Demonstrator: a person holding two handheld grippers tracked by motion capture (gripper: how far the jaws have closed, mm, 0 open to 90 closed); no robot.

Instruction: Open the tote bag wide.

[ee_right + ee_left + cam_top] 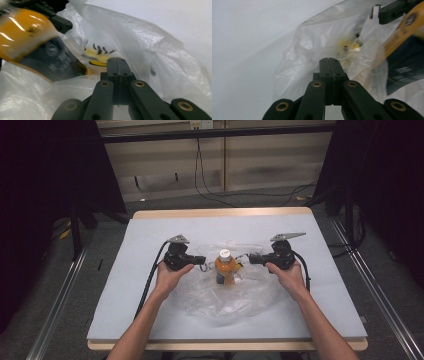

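Orange bottle with white cap, upright inside the opening of the clear plastic bag, near the middle of the grey table mat. Left gripper just left of the bottle, jaws pressed together on the bag's film. Right gripper just right of the bottle, jaws likewise pinched together on the bag's edge.
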